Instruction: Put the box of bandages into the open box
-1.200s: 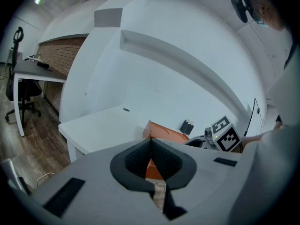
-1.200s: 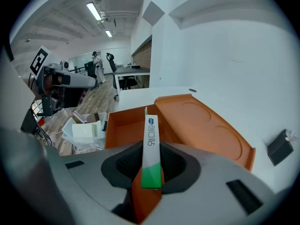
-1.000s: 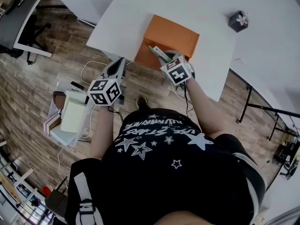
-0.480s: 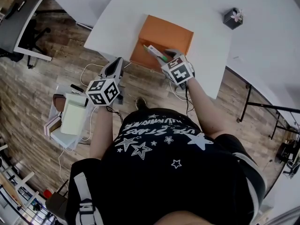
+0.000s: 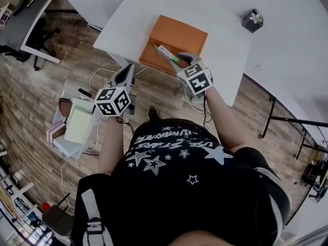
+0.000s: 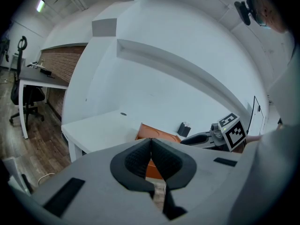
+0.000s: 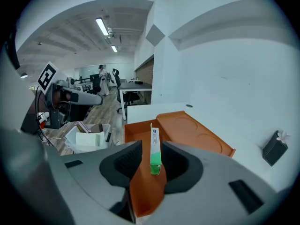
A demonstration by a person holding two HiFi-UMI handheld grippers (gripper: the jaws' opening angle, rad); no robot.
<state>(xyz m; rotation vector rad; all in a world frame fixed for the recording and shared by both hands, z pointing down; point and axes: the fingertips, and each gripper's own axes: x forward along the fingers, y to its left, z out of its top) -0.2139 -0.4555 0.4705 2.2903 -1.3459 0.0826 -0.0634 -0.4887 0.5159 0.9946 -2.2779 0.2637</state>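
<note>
R gripper is clamped on the bandage box. In the right gripper view the pads pinch its green end from both sides, lower centre of frame. The white end sticks out fwd past the jaw tips, narrow edge up.

In the head view, upper centre, the bandage box hangs over the near edge of the orange box. That box sits on the white table, its lid folded open to the far side. In the right gripper view the bandage box points into the open half, above it, not touching. Not yet in.

L gripper is at centre left, off the table over the wood floor. Its jaws are closed together w/ nothing between them, as the left gripper view shows. It's idle.

Handling, my guess: a thin card carton, very light, stiff along its length but easy to dent if squeezed hard. The faces look smooth, so it may slide in the pads. Best hold is on the two broad faces, as now. An end grip leaves most of it unsupported, but that's OK given the low wt. A low, gentle release into the open half should do. No fragile contents expected.

A small dark holder at upper right is well apart, no issue.
</note>
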